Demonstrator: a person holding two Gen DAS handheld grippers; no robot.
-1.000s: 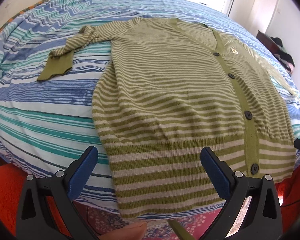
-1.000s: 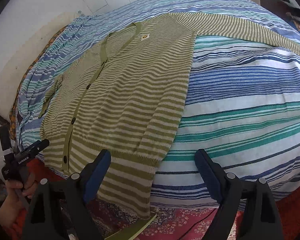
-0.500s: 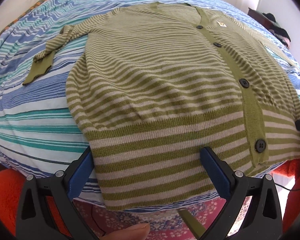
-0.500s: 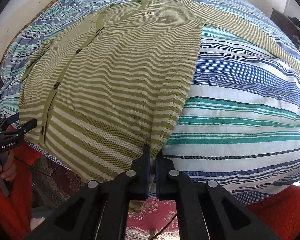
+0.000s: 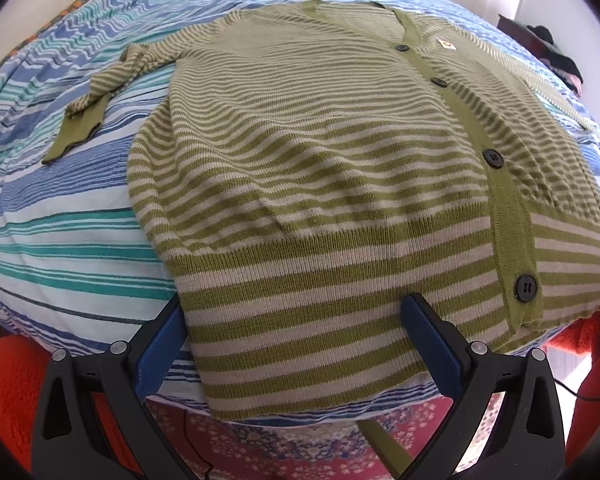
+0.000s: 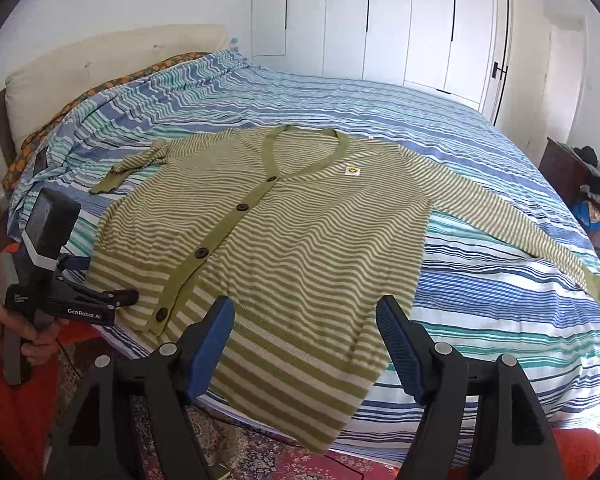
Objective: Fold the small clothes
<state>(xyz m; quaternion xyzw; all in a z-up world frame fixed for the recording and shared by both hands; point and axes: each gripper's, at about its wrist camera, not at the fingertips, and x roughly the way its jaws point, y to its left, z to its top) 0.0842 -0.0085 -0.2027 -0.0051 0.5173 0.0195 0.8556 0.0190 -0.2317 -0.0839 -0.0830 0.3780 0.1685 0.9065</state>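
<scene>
A green and cream striped cardigan [image 5: 320,160] lies buttoned and face up on the bed, its hem hanging over the near edge. My left gripper [image 5: 296,336] stands open just in front of the hem, its blue pads clear of the knit. In the right wrist view the whole cardigan [image 6: 300,220] shows, one sleeve [image 6: 520,228] stretched out right, the other bunched at the far left. My right gripper [image 6: 306,340] hovers above the hem with its jaws opening and nothing pressed between them. A hand holds the left gripper [image 6: 100,280] by the hem's left corner.
The bed wears a blue, teal and white striped cover [image 6: 480,300]. A patterned red rug [image 6: 260,452] lies below the near edge. A cream headboard [image 6: 100,56] is at far left, white wardrobe doors [image 6: 380,20] behind, and a clothes pile [image 6: 596,200] on dark furniture at right.
The right gripper closed at the hem's right side, then opened again and pulled back and up. The left gripper moved closer to the hem a second ago and has since kept still.
</scene>
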